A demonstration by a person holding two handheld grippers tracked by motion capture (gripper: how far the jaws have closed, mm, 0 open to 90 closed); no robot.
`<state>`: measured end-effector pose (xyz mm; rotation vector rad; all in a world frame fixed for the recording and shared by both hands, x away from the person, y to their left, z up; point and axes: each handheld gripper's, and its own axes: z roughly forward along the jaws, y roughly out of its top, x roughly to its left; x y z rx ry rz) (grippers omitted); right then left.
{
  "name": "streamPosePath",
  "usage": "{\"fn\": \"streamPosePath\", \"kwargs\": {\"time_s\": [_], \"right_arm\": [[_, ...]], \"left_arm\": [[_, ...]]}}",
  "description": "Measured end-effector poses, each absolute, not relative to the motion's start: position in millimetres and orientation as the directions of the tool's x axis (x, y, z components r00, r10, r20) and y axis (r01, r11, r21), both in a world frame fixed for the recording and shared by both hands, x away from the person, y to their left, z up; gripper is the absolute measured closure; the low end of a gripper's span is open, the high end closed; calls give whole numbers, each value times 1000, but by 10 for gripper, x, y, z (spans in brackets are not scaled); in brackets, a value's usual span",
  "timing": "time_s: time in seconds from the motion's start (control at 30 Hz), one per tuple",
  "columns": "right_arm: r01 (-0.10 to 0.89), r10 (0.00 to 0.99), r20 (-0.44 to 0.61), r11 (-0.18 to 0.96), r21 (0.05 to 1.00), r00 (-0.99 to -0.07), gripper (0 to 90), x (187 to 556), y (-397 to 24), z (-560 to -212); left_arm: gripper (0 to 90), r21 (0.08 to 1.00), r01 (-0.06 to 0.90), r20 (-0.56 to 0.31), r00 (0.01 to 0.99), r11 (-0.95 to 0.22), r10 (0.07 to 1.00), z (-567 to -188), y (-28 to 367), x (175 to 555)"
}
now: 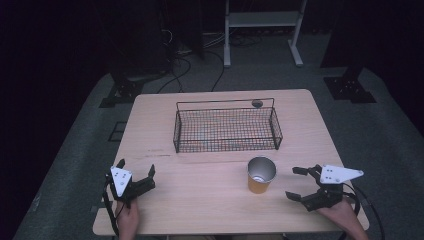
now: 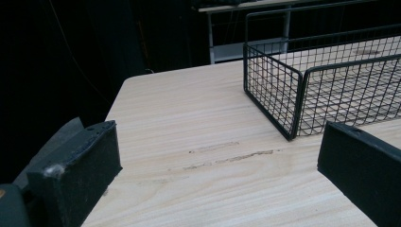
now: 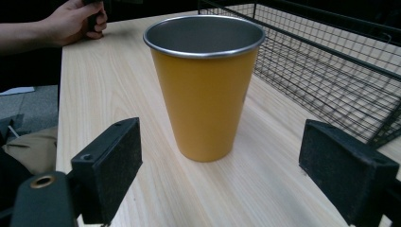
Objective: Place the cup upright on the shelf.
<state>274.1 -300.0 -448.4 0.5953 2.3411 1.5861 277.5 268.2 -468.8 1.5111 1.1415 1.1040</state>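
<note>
On table (image 1: 200,200), right claw (image 3: 222,165) gapes wide, clear of cup (image 3: 204,85).

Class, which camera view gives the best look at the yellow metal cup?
The right gripper view: the yellow metal cup stands close, upright, with its silver rim and whole side plain. The high view shows it small, from above, near the black wire basket.

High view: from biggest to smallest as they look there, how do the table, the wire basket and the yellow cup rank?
1. Table
2. Wire basket, farther from the camera
3. Yellow cup, nearer, yet plainly the smallest
</note>
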Motion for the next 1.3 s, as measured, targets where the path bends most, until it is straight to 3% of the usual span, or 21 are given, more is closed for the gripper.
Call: {"fn": "streamPosePath", "kwargs": {"time_s": [0.73,1.3], "right_arm": [[201,441,26,355,913,-897,126,2932,-2606,-4508],[197,438,27,349,916,-899,24,3020,-2387,-4450]], "left_arm": [[0,977,156,121,171,-148,978,-4687,2686,2775],[0,977,156,120,172,-147,978,-4687,2688,2775]]}}
